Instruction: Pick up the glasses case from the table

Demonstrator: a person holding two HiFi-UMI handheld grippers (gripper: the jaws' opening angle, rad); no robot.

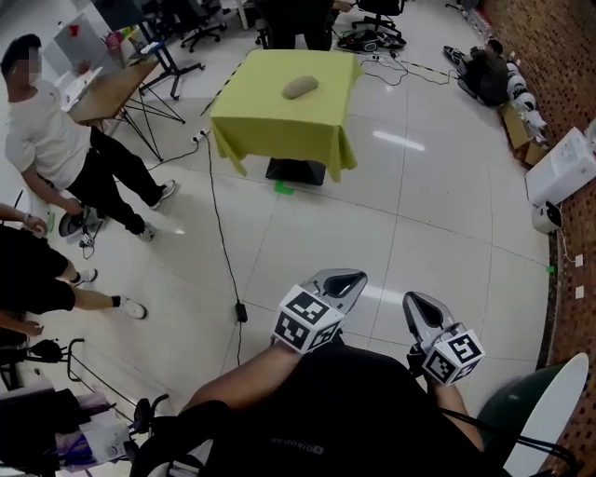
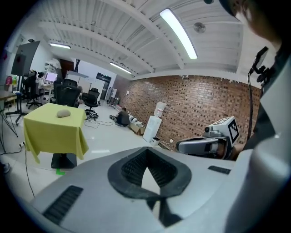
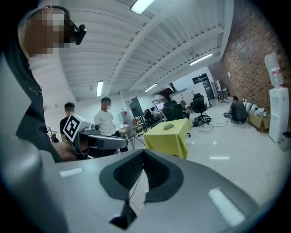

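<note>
The glasses case is a tan oval lying on a table draped in a yellow cloth, far across the floor from me. My left gripper and right gripper are held side by side near my body. Both point toward the table, both are shut, and neither holds anything. In the left gripper view the case is small at the left, beyond the shut left gripper. In the right gripper view the case sits on the yellow cloth, past the shut right gripper.
Two people stand at the left beside a folding table. A black cable runs over the tiled floor toward the yellow table. A white machine and bags line the brick wall at the right. Office chairs stand behind.
</note>
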